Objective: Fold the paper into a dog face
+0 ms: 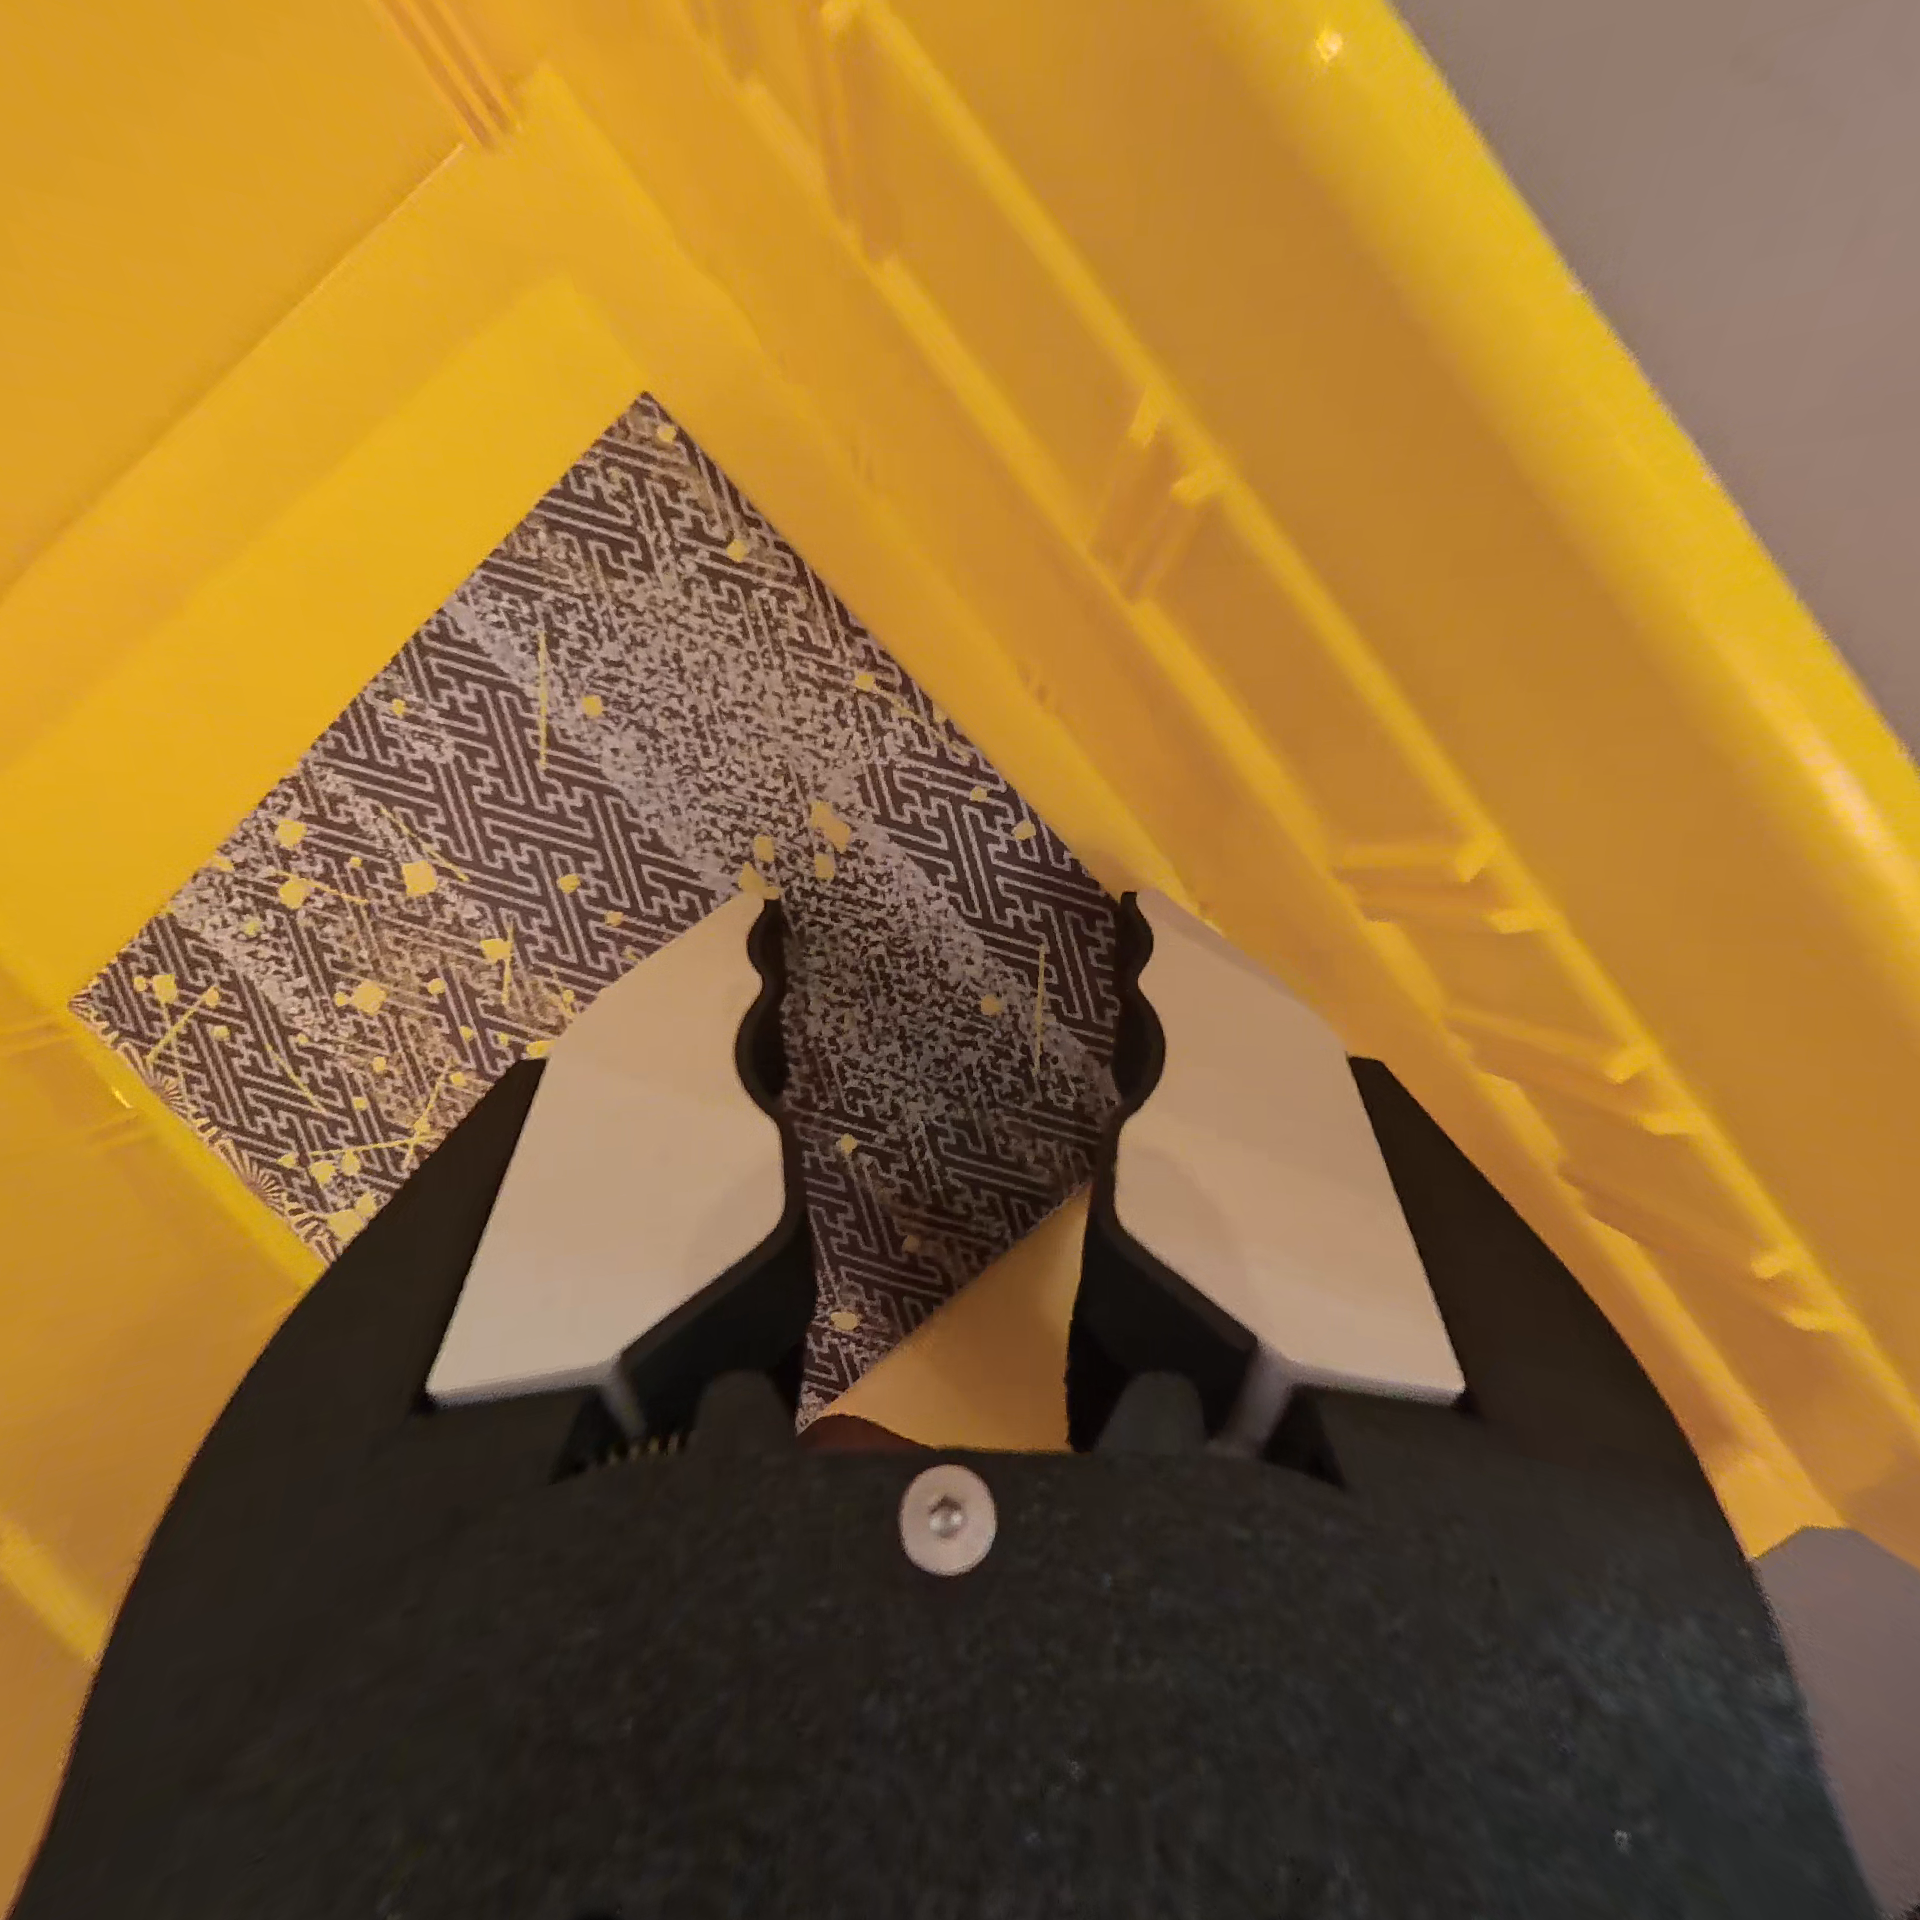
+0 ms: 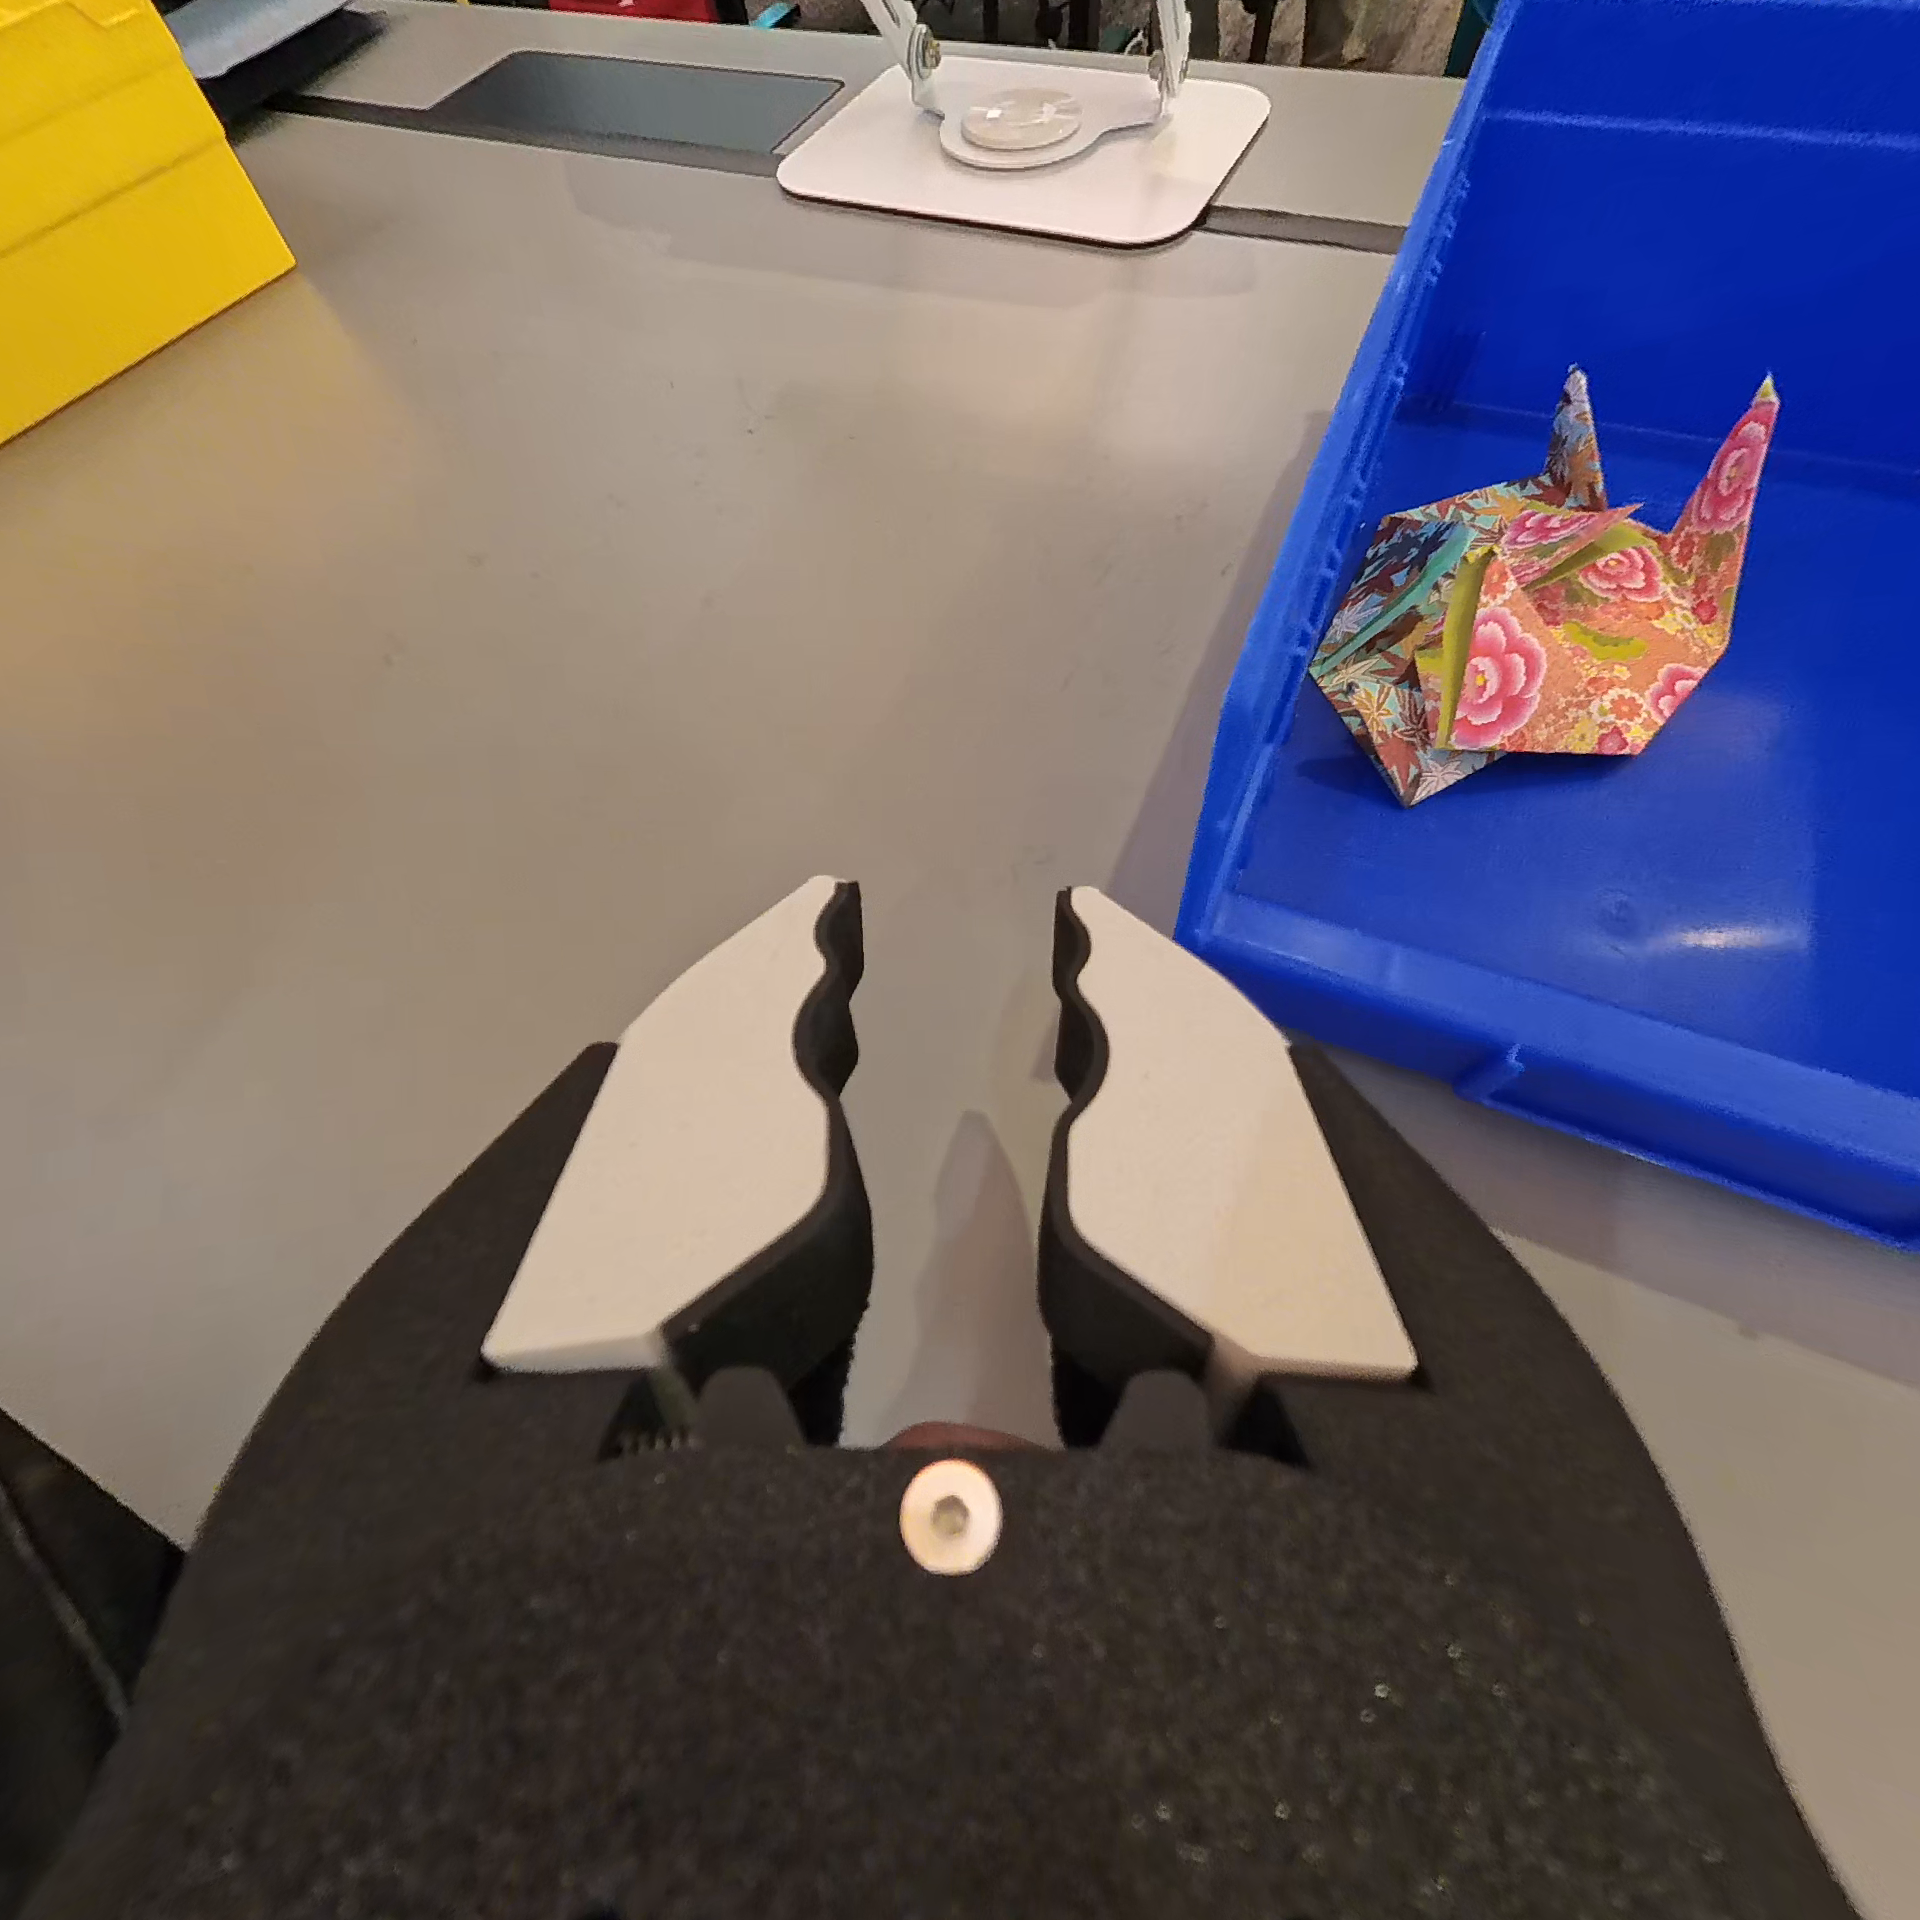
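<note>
My left gripper [image 1: 948,914] reaches down into the yellow bin [image 1: 1351,520], its jaws spread apart with nothing between them. Right under the tips lies the patterned paper [image 1: 582,790], a dark sheet with a pale maze-like print and gold flecks, flat on the bin floor with one corner pointing toward me. That near corner runs in between my fingers [image 1: 623,1195]; whether the tips touch the sheet or hang just above it I cannot tell from this angle. Beyond the paper the stepped yellow walls rise on all sides.

My right gripper [image 2: 958,896] hangs over the bare grey table [image 2: 623,623], jaws partly open and empty. Just to its right sits a blue bin [image 2: 1351,1039], and farther in on its floor rest two folded paper figures: a floral pink and orange one [image 2: 1600,644] with two points sticking up, and a darker leaf-print one [image 2: 1371,623] touching it on the left, partly tucked behind. Farther off, a white stand base [image 2: 1039,166] sits at the far edge of the table, and a corner of the yellow bin shows at the upper left.
</note>
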A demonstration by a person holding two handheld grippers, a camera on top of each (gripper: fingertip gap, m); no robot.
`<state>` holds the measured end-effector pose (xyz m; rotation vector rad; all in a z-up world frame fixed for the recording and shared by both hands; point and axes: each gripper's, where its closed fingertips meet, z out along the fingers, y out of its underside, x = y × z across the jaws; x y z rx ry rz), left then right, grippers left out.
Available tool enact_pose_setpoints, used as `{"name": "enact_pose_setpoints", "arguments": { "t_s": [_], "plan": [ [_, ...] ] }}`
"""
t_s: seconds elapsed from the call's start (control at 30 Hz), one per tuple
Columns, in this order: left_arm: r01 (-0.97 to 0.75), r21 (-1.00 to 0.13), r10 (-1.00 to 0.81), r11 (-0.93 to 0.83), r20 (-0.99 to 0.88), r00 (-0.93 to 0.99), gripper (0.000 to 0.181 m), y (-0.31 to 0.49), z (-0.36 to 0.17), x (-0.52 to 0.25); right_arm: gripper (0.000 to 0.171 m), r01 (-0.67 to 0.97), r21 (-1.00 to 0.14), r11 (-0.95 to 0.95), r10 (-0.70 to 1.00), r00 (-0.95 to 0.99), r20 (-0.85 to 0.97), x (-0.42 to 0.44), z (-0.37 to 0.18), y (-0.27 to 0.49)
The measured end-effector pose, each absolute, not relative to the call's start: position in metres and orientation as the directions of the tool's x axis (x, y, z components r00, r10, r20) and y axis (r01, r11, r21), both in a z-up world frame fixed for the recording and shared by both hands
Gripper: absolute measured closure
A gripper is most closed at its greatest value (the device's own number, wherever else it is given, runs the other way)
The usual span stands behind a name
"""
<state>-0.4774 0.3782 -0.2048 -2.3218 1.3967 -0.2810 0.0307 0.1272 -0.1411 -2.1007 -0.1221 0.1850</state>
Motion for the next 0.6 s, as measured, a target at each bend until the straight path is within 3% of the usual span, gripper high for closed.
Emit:
{"name": "enact_pose_setpoints", "arguments": {
  "t_s": [0.07, 0.13, 0.33, 0.43, 0.6],
  "plan": [
    [-0.799, -0.449, -0.883, -0.401, -0.044, 0.468, 0.128, 0.3775, -0.2044, -0.4773, 0.136, 0.012, -0.86, -0.51, 0.164, 0.983, -0.084, 0.0307, -0.141, 0.1263],
    [-0.801, -0.452, -0.884, -0.393, -0.053, 0.464, 0.147, 0.3775, -0.2039, -0.4775, 0.136, 0.012, -0.86, -0.509, 0.165, 0.983, -0.084, 0.0311, -0.1409, 0.125],
    [-0.808, -0.45, -0.886, -0.379, -0.075, 0.457, 0.147, 0.3772, -0.2035, -0.4776, 0.137, 0.005, -0.865, -0.502, 0.163, 0.983, -0.089, 0.0336, -0.1379, 0.1232],
    [-0.807, -0.445, -0.887, -0.388, -0.056, 0.457, 0.135, 0.3759, -0.2039, -0.4802, 0.136, 0.004, -0.866, -0.5, 0.162, 0.983, -0.09, 0.0341, -0.1361, 0.1231],
    [-0.786, -0.468, -0.885, -0.403, -0.018, 0.465, 0.15, 0.3764, -0.199, -0.4844, 0.136, 0.004, -0.866, -0.499, 0.164, 0.982, -0.09, 0.0333, -0.1354, 0.1236]
  ]
}}
